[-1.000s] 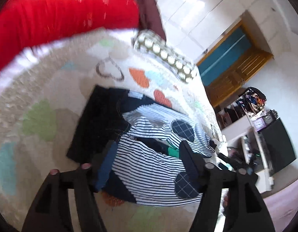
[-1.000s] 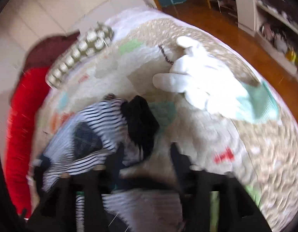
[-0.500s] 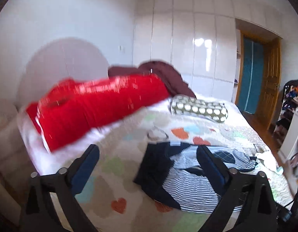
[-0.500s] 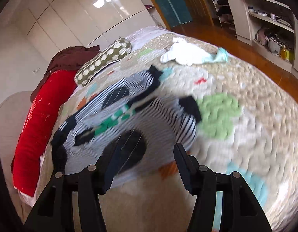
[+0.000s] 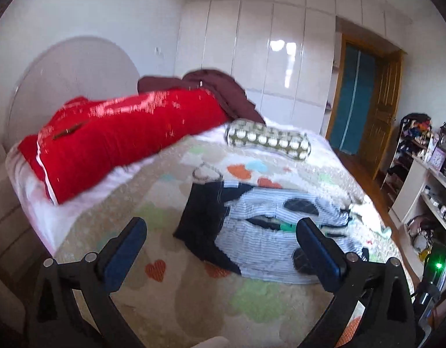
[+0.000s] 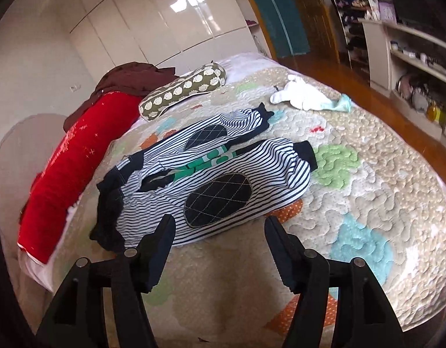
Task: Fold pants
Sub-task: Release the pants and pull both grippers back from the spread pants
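left gripper (image 5: pixel 221 230): 1, jaws spread wide, nothing between the fingers, held above the near edge of the bed, clear of the cloth.
right gripper (image 6: pixel 220 226): 1, jaws also well apart, nothing held; its two fingertips frame the near edge of the trousers but sit above them, not touching as far as I can tell.
red blanket (image 6: pixel 69 162): 1, long roll along the left side of the bed by the headboard.
brown garment (image 6: pixel 127 79): 1, heaped at the far end of the red roll, touching it.
spotted pillow (image 6: pixel 182 90): 1, olive with pale dots, long bolster shape, lying just right of the brown heap.
pants (image 6: pixel 205 168): 1 pair, navy-and-white stripes, spread flat mid-bed, unfolded; dark waistband at the left, 2 legs running right, side by side with a gap between them; 2 dark quilted oval knee patches, 2 dark cuffs; a green patterned strip shows in the gap.
quilt (image 6: pixel 367 174): 1, beige, stitched, coloured heart and cloud patches, under everything.
white cloth (image 6: pixel 302 95): 1 crumpled piece beyond the cuffs, well apart from the pants; a mint bit at its right end, possibly a separate item, view is too small.
shelf unit (image 6: pixel 411 66): 1, white, far right on the wood floor, cluttered with small things.
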`<state>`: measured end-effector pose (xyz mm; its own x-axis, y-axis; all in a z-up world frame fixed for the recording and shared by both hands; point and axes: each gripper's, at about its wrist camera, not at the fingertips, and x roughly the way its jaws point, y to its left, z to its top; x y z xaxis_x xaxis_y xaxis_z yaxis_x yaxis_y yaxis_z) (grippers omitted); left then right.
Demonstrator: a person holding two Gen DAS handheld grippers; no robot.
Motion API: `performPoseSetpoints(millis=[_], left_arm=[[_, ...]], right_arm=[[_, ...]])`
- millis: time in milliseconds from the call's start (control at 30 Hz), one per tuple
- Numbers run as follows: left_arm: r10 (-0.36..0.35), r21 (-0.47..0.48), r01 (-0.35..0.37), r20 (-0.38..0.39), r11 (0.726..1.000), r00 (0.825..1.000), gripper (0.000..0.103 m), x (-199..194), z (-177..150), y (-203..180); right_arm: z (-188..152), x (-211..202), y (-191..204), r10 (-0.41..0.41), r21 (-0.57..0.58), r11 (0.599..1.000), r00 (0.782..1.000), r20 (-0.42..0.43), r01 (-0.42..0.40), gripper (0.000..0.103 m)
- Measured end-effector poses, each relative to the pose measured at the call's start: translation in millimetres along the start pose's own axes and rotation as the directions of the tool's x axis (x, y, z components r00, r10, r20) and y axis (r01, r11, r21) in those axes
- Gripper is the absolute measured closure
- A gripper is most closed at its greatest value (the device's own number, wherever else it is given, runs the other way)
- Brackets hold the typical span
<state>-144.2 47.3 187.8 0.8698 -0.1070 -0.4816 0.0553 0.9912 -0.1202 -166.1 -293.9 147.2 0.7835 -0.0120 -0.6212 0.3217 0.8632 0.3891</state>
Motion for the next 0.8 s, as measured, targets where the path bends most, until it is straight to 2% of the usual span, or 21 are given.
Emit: performPoseSetpoints(millis=[67, 167, 500, 800], left_arm=[[-0.022, 0.005, 0.023, -0.045, 1.0, 0.999, 0.0, 8.0, -4.8, -2.2], [-0.028, 0.016, 0.03, -0.072, 0.999, 0.997, 0.0, 12.5, -11.7, -4.4], [-0.036, 0.041, 0.039, -0.055, 0.998, 0.998, 0.0, 7.0, -14.8, -8.8], [-0.058, 0.037, 0.061, -0.087, 0.997, 0.995, 0.0, 12.1, -15.9, -10.1]], right_arm=[[-2.4, 4.4, 2.6, -0.012, -0.016, 1.0, 1.0, -0.013, 0.012, 0.034], [-5.3, 11.3, 3.6, -0.011, -0.013, 1.0, 0.999, -0.045, 0.01, 0.034], [-10.9, 14.2, 9.7, -0.027, -0.044, 0.999, 0.998, -0.06, 0.025, 0.034], [-11.9, 15.9, 8.3, -0.033, -0.037, 0.999, 0.997, -0.074, 0.03, 0.033]])
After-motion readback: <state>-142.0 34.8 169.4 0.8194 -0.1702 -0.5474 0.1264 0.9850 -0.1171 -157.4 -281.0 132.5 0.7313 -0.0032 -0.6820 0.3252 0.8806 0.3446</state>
